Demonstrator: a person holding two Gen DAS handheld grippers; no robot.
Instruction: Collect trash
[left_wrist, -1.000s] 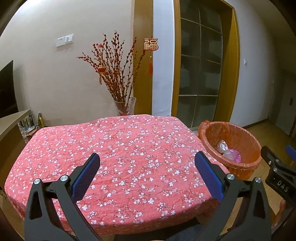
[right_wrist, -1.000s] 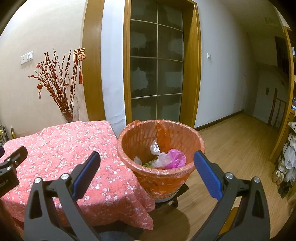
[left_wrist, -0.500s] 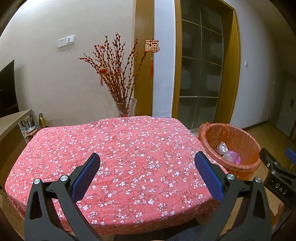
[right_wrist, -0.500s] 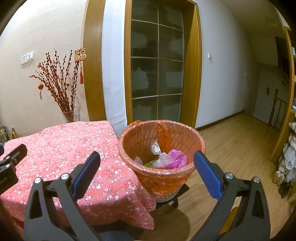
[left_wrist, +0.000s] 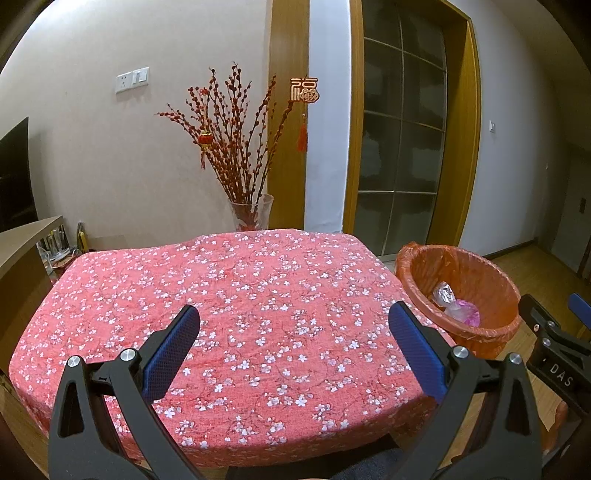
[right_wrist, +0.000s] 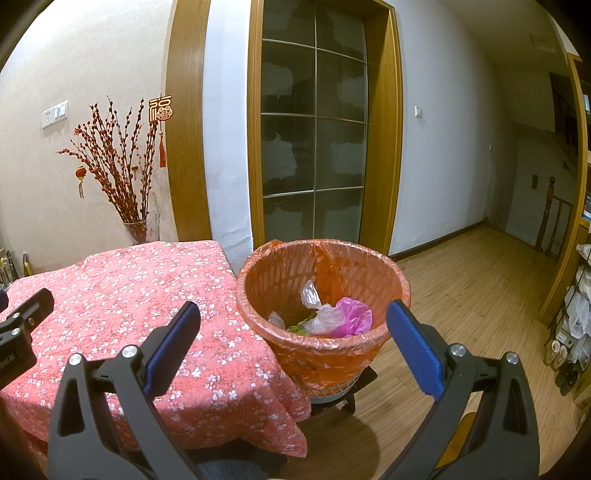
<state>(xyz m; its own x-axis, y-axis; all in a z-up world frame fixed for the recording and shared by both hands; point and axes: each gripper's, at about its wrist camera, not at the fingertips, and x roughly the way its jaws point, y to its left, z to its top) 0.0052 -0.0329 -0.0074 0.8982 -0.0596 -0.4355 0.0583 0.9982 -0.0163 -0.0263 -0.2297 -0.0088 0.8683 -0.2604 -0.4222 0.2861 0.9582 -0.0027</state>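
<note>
Inside the orange-lined bin (right_wrist: 323, 295) lie crumpled plastic bags (right_wrist: 332, 317); both tools, left (left_wrist: 295, 334) and right (right_wrist: 293, 330), gape wide, empty.

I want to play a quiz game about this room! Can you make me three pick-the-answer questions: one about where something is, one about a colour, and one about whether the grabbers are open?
1. Where is the trash bin?
A. on the table
B. beside the table, on the right
C. behind the vase

2. What colour is the crumpled bag in the bin?
A. pink
B. blue
C. black

3. How are both grippers?
A. open
B. shut
C. holding trash

Answers:
1 B: the round orange-lined trash bin stands by the table's red floral tablecloth.
2 A: the crumpled pink plastic bag lies inside.
3 A: the left gripper and right gripper show wide, empty gaps.
</note>
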